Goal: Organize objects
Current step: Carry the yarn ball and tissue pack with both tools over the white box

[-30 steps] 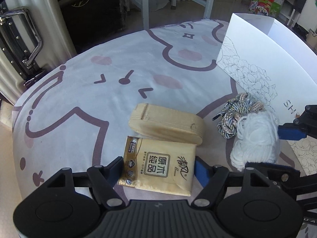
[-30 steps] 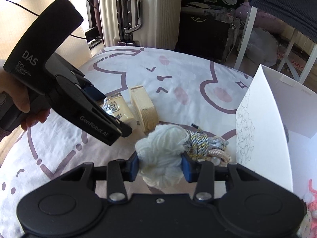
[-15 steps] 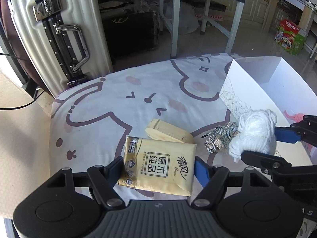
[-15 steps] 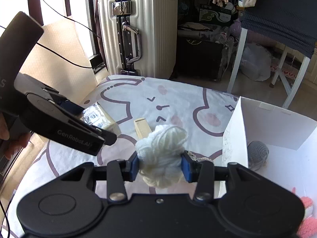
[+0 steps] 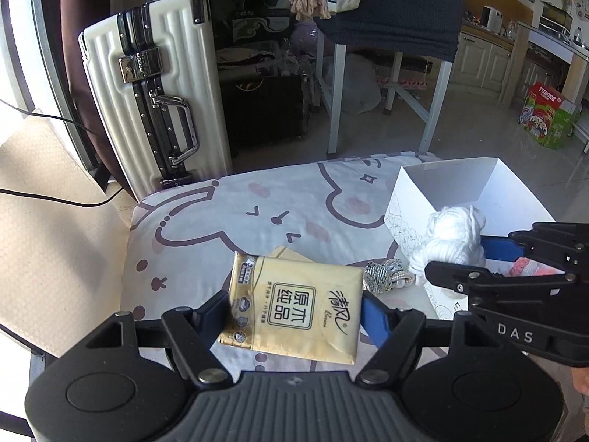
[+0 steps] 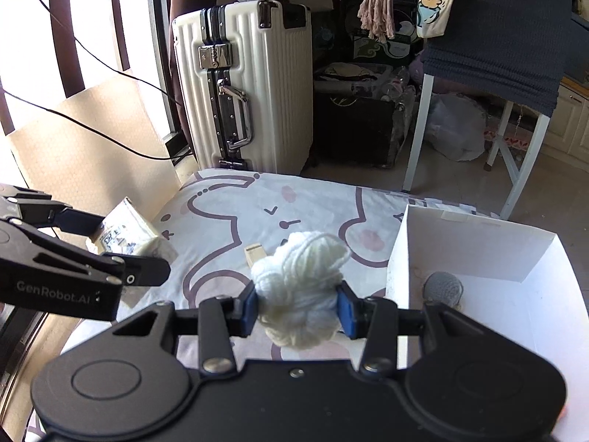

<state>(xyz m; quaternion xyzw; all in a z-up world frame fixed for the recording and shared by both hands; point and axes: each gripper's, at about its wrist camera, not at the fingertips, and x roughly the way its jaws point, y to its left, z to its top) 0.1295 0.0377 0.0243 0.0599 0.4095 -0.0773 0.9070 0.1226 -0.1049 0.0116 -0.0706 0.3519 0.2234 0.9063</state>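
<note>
My left gripper (image 5: 294, 309) is shut on a yellow tissue pack (image 5: 294, 313) and holds it high above the cartoon-print table (image 5: 228, 221). My right gripper (image 6: 297, 305) is shut on a white yarn ball (image 6: 298, 291), lifted beside the white box (image 6: 475, 243). The yarn ball also shows in the left wrist view (image 5: 452, 239) at the box's near wall (image 5: 408, 217). A wooden block (image 6: 254, 254) and a braided silver cord (image 5: 386, 278) lie on the table. The tissue pack also shows in the right wrist view (image 6: 129, 235).
A grey knitted ball (image 6: 441, 289) lies inside the white box, and something pink (image 5: 530, 267) shows there too. A white suitcase (image 5: 154, 88) stands behind the table. A white-legged table with dark cloth (image 6: 493, 37) stands at the back right.
Both grippers have risen well above the table with their objects. The right gripper with the yarn has moved closer to the white box.
</note>
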